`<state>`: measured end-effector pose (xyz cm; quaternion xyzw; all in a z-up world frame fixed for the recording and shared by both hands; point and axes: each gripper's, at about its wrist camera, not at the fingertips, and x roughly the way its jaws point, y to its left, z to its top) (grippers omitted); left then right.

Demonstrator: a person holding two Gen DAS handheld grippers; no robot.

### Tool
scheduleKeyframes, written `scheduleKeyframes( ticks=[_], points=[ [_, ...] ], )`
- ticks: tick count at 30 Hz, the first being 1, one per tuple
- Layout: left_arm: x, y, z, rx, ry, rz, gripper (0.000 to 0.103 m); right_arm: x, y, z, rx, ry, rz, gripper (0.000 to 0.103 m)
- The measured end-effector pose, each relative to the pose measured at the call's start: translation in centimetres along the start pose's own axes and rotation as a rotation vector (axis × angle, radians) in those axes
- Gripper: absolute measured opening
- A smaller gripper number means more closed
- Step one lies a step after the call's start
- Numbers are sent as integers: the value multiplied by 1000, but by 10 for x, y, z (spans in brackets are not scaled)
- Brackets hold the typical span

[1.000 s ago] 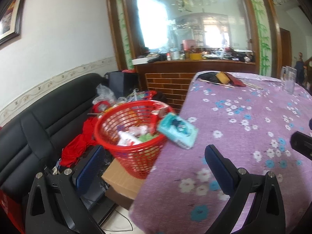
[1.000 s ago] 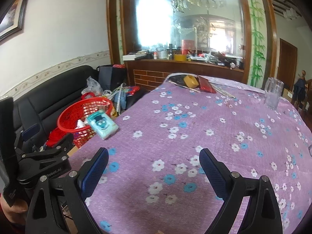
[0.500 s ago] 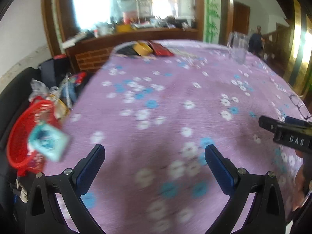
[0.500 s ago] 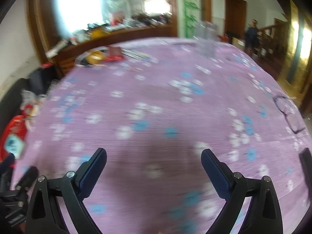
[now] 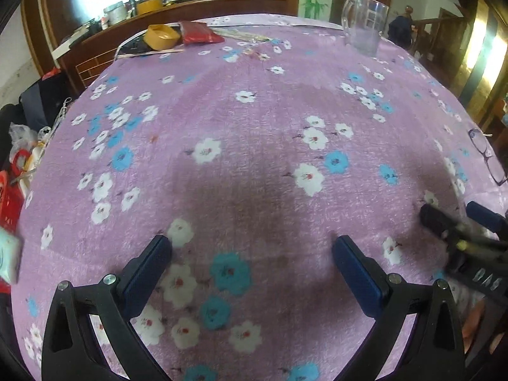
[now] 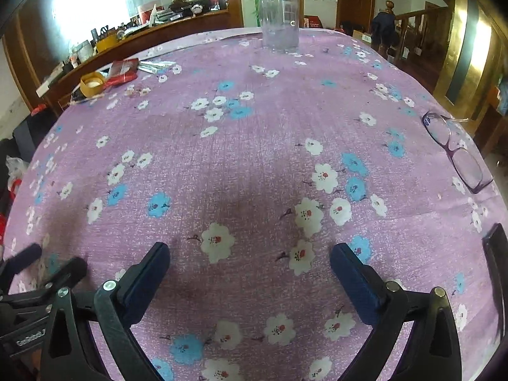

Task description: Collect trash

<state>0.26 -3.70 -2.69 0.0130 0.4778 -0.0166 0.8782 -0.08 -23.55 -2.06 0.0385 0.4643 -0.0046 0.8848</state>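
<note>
Both grippers hover over a table with a purple flowered cloth [image 5: 254,111]. My left gripper [image 5: 252,250] is open with only cloth between its blue pads. My right gripper [image 6: 249,257] has its jaws opening, with nothing between them. A teal packet [image 5: 8,260] lies blurred at the table's left edge, beside a red basket [image 5: 8,197]. At the far left of the table lie a yellow tape roll [image 5: 160,36], a red packet [image 5: 198,33] and some thin sticks [image 6: 155,65]. The other gripper shows at each view's side.
A clear glass mug [image 6: 279,20] stands at the far edge. Purple-framed glasses [image 6: 457,152] lie near the right edge, and a dark flat object [image 6: 495,270] is below them. A cluttered wooden counter [image 5: 190,3] stands behind the table and a black sofa [image 5: 9,117] to the left.
Both views swung right, from the red basket and sofa to the table's middle, and tilted downward. The basket and teal packet slid to the left edge. Both grippers stayed open.
</note>
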Motion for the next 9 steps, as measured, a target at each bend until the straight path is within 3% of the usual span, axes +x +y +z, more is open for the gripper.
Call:
scheduleKeyframes(
  ticks=[3,9],
  points=[
    [0,2,1,-2,2,-3,103,3,9,-1,-48,13,-43,103],
    [1,3,2,-15,2,-2,103,2,8,-4,-43,13,-33,103]
  ],
)
